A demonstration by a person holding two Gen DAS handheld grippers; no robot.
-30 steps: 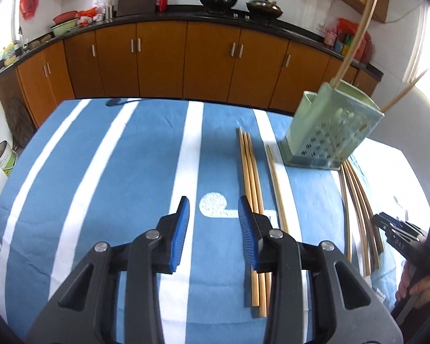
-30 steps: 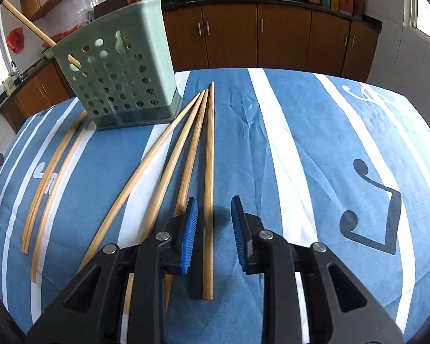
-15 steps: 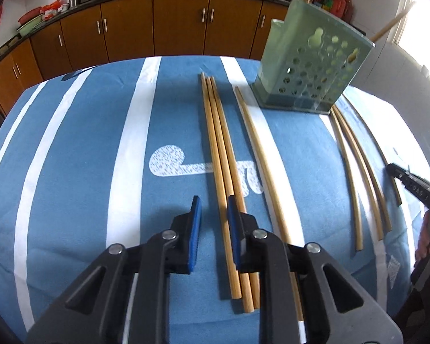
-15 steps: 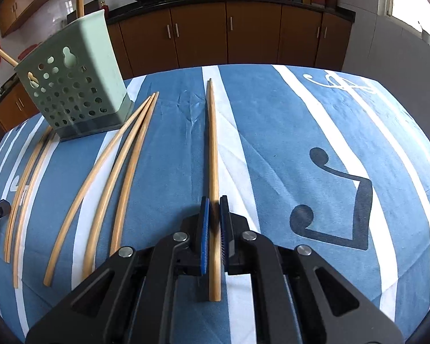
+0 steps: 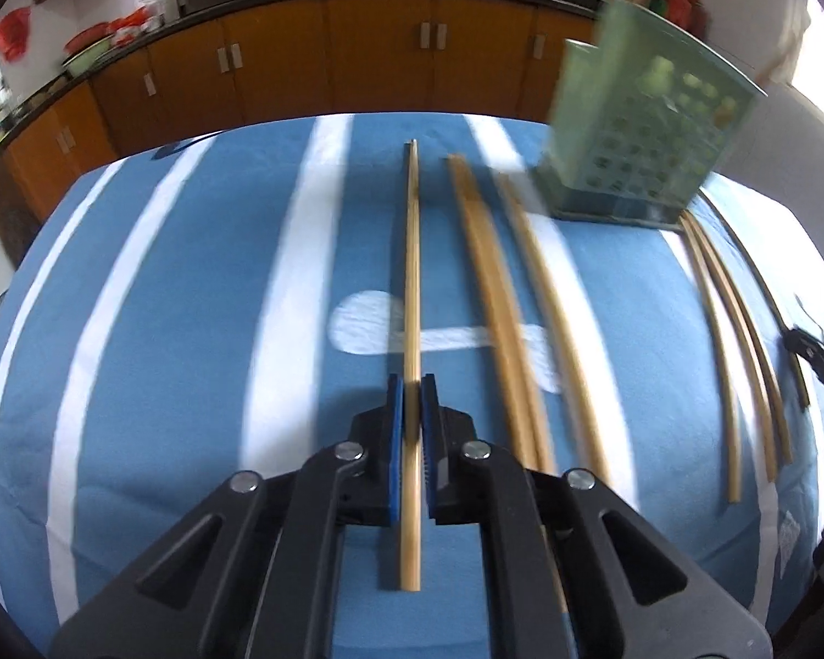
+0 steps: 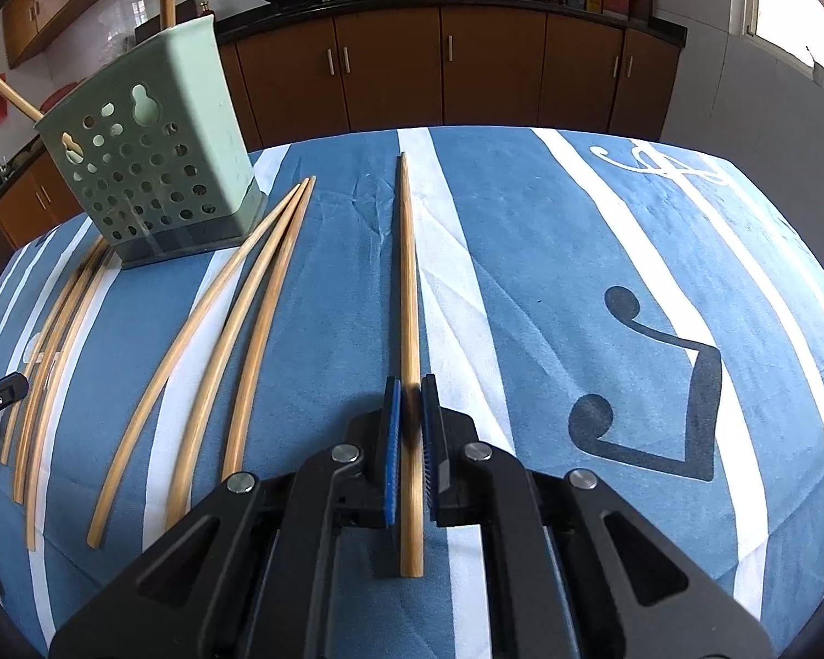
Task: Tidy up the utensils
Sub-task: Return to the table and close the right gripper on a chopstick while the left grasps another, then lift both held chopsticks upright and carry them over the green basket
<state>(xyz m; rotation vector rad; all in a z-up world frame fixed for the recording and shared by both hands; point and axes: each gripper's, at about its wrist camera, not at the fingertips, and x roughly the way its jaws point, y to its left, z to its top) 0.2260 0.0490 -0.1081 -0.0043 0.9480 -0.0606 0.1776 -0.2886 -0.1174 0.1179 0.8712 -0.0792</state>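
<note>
A table [image 6: 604, 252] is covered by a blue cloth [image 6: 324, 296] marked with white stripes and dark musical-note shapes. A pale green perforated utensil holder [image 6: 154, 165] is stood upright on the cloth towards the far side. Bamboo chopsticks are laid lengthwise on the cloth on both sides of the holder. In the right wrist view, three loose chopsticks [image 6: 220, 340] are seen fanned out just beside the holder's base, and a further cluster [image 6: 55, 340] is seen on its other side, near the cloth's edge. In the blurred left wrist view, three chopsticks [image 5: 522, 296] are seen lying near one another before the holder.
</note>
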